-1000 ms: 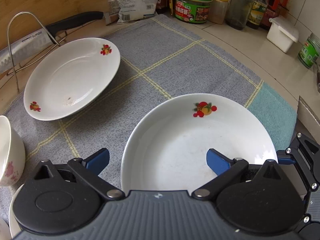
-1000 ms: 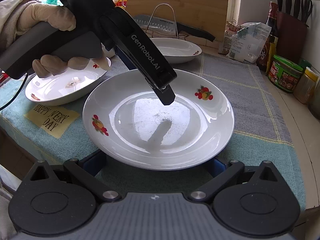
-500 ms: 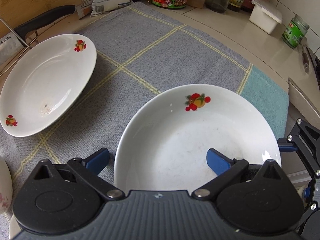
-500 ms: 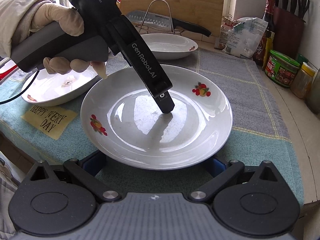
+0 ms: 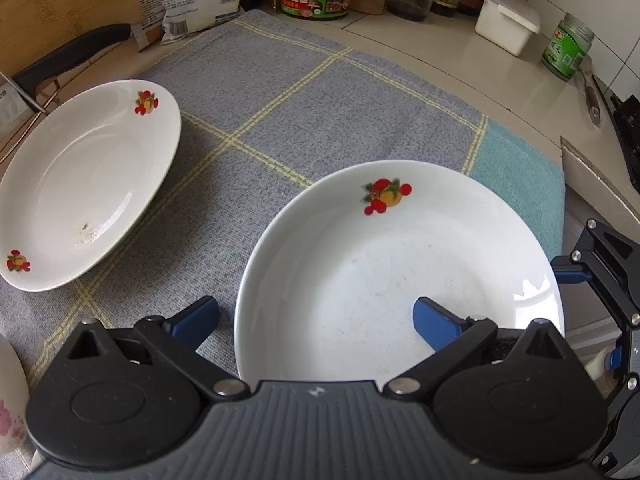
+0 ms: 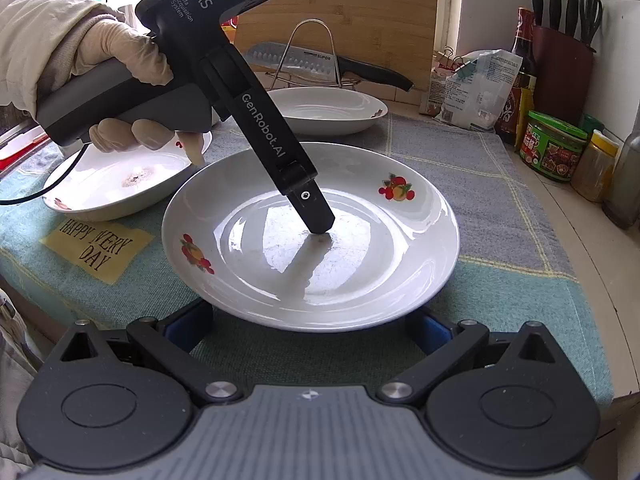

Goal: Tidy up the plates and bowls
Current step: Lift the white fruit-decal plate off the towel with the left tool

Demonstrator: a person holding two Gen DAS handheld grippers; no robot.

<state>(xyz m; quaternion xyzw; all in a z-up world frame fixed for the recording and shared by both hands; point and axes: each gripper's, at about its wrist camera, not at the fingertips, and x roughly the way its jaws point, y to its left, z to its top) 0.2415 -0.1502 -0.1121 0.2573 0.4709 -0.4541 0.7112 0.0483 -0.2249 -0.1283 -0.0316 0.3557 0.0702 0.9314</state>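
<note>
A white plate with fruit prints lies on the grey checked cloth. My left gripper is open over its near-left rim, with one blue finger inside the plate and the other outside over the cloth. In the right wrist view one of its fingers touches the floor of this plate. My right gripper is open, its blue fingers low on either side of the plate's near rim. A second plate lies further back, and a third with residue sits left.
A knife rests on a wire rack before a wooden board. Jars, bags and a knife block line the wall. A white box and a bowl are nearby. The counter edge runs close on the right.
My left gripper has come down and forward into the plate until one finger touches its floor. The right gripper has stayed at the near rim.
</note>
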